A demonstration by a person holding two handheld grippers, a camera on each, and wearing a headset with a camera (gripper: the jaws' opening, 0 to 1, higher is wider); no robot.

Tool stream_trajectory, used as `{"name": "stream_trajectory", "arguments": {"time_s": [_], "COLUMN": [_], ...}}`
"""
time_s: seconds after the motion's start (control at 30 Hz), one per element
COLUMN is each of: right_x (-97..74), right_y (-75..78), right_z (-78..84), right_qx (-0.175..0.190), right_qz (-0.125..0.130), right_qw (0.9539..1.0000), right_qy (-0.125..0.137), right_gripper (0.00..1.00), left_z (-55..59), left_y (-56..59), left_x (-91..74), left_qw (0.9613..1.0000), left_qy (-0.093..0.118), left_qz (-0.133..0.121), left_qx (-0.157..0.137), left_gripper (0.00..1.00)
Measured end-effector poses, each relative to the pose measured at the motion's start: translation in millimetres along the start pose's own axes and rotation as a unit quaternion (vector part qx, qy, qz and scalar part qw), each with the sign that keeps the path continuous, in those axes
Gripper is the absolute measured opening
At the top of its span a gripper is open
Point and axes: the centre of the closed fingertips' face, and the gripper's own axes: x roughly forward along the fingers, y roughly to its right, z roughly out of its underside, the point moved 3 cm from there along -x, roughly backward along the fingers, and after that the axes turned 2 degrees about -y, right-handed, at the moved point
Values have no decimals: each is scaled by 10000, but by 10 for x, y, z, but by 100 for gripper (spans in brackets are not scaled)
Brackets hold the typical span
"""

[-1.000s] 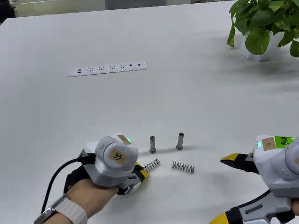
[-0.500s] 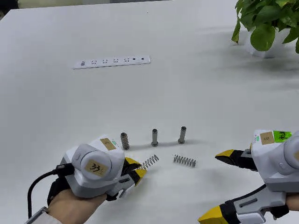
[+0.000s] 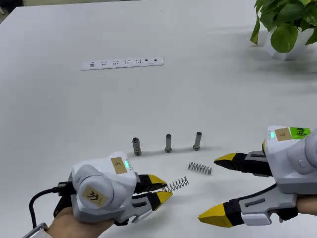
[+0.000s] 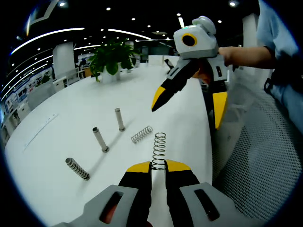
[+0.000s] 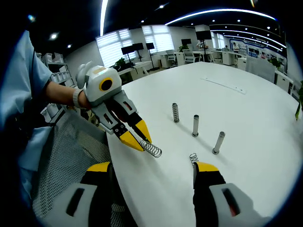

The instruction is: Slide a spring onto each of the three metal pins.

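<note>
Three metal pins stand in a row on the white table (image 3: 208, 94). The left pin (image 3: 136, 147) (image 4: 77, 169) (image 5: 175, 112) wears a spring. The middle pin (image 3: 168, 143) (image 4: 100, 140) (image 5: 194, 125) and the right pin (image 3: 197, 141) (image 4: 120, 119) (image 5: 218, 142) are bare. A loose spring (image 3: 200, 168) (image 4: 142, 134) (image 5: 193, 157) lies in front of them. My left gripper (image 3: 161, 191) (image 4: 158, 166) is shut on one end of another spring (image 3: 177, 184) (image 4: 159, 146) (image 5: 150, 148), which sticks out toward the pins. My right gripper (image 3: 220, 188) (image 5: 152, 167) stands wide open, right of both springs.
A white power strip (image 3: 122, 63) lies far back on the table. A potted plant (image 3: 285, 25) stands at the back right corner. The table's near edge runs close under both grippers, with a mesh chair seat (image 5: 71, 156) below it.
My left gripper closed on the spring's end and carried it nearer and to the right. My right gripper has come in leftward toward the springs. The head camera shifted, bringing the sprung pin into view.
</note>
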Motion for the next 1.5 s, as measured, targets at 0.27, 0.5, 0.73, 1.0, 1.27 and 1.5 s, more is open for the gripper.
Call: {"name": "stream_trajectory", "arguments": {"time_s": [0.27, 0.5, 0.73, 1.0, 1.27, 1.5], "right_x": [-2, -2, -18, -23, -22, -31], "right_y": [-91, -129, -111, -100, -117, -140], "right_z": [-75, -46, -11, -12, -17, -84], "right_qx": [-301, -470, -438, -406, -427, -702], "right_qz": [-408, -633, -760, -829, -861, -741], "right_qw": [9987, 9968, 9958, 9953, 9948, 9934], "right_qy": [-23, -137, -245, -295, -351, -529], "right_gripper": [49, 32, 24, 16, 12, 12], "left_z": [-69, -125, -195, -245, -251, -259], "left_y": [99, 165, 216, 232, 231, 226], "left_x": [4, 2, 3, 10, 16, 34], "left_qw": [9989, 9976, 9956, 9944, 9946, 9954], "left_qy": [66, 117, 185, 258, 279, 184], "left_qz": [404, 615, 801, 891, 896, 851], "left_qx": [249, 303, 440, 505, 438, 399], "left_gripper": [9, 9, 9, 9, 9, 9]}}
